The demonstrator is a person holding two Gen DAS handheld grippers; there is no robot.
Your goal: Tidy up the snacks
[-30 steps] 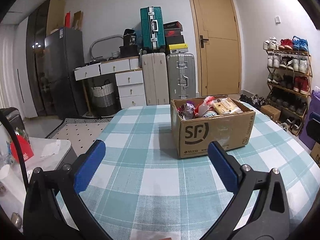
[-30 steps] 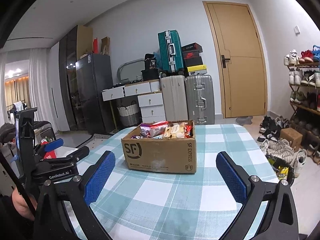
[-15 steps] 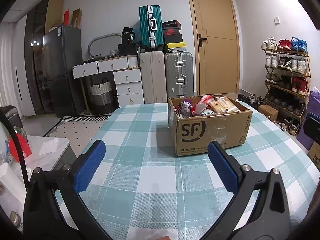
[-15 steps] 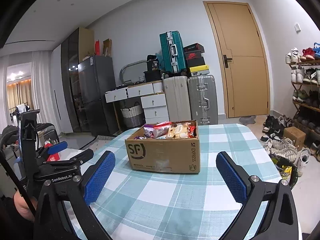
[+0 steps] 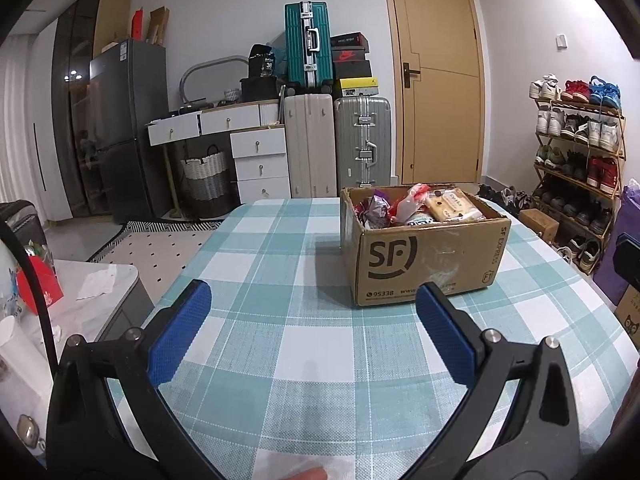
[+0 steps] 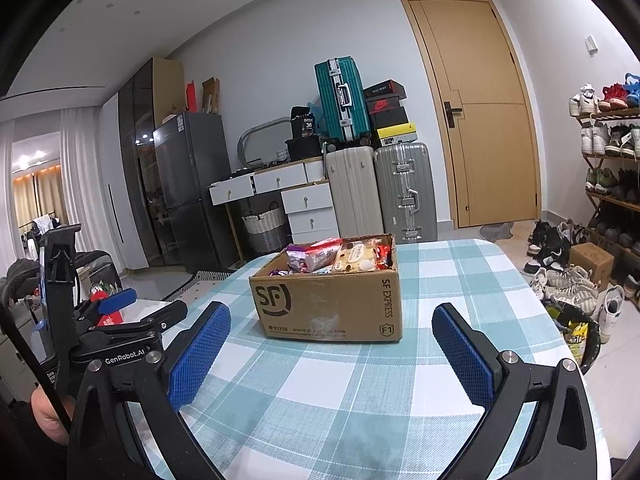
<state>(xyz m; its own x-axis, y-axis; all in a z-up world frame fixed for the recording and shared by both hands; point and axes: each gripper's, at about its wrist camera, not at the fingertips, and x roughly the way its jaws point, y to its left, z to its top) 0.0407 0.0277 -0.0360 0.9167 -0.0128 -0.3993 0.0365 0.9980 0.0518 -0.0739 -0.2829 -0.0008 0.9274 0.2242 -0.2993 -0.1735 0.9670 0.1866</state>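
We have the bench [image 5: 280, 360] under its teal-and-white checked cloth, bare of loose packets wherever we can see it, which leaves room for sorting or fits a job where everything has gone into one container. On it sits the cardboard SF Express box [image 6: 332, 304], flaps open and upright, set toward the far side so both tools can reach its open top from the near edge. The snacks [image 5: 416, 208] are all inside it, heaped to the rim: a purple packet, a red-and-white bag and a pale biscuit pack lying flat on top. Whether they were gathered there or wait to be taken out, we cannot tell. Our left gripper [image 5: 314, 326] hangs over the cloth, fingers spread wide and holding nothing; our right gripper [image 6: 332, 346] is likewise released and empty, aimed squarely at the box front.
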